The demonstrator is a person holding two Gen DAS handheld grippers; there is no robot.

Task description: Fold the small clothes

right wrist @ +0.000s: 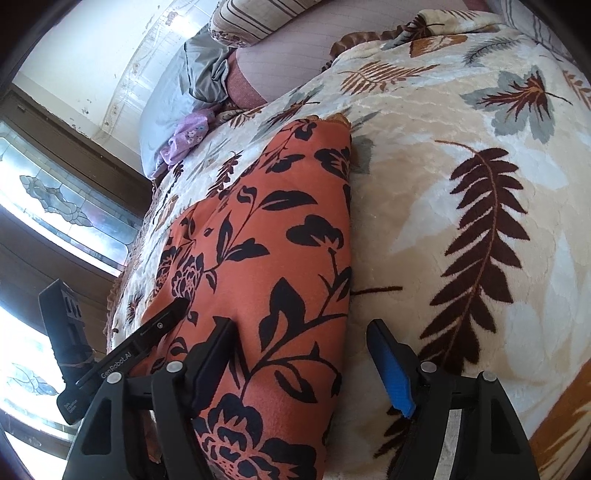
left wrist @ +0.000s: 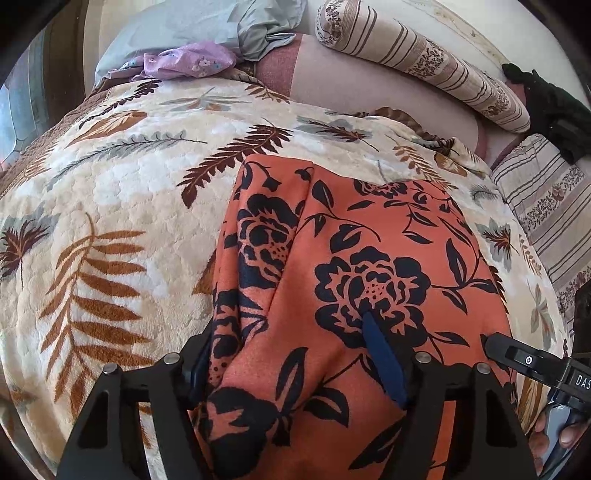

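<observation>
An orange garment (left wrist: 369, 240) with a black flower print lies folded lengthwise on a cream blanket (left wrist: 129, 184) with a leaf pattern. My left gripper (left wrist: 288, 325) stands open over its near end. The blue pad (left wrist: 384, 354) rests on the cloth and the other finger sits at the garment's left edge, where the cloth bunches slightly. In the right wrist view the garment (right wrist: 280, 229) runs away from me. My right gripper (right wrist: 301, 323) is open astride its right edge, with the black finger (right wrist: 218, 343) on the cloth and the blue pad (right wrist: 389, 365) over the blanket. Each gripper shows at the edge of the other's view.
A crumpled purple cloth (left wrist: 188, 61) and a grey-blue pillow (left wrist: 192, 26) lie at the far end of the bed. Striped bolsters (left wrist: 424, 62) line the far right, with a black item (left wrist: 550, 107) beside them. A window (right wrist: 55, 199) stands to the left. A person's hand (left wrist: 554, 439) holds the right gripper's handle.
</observation>
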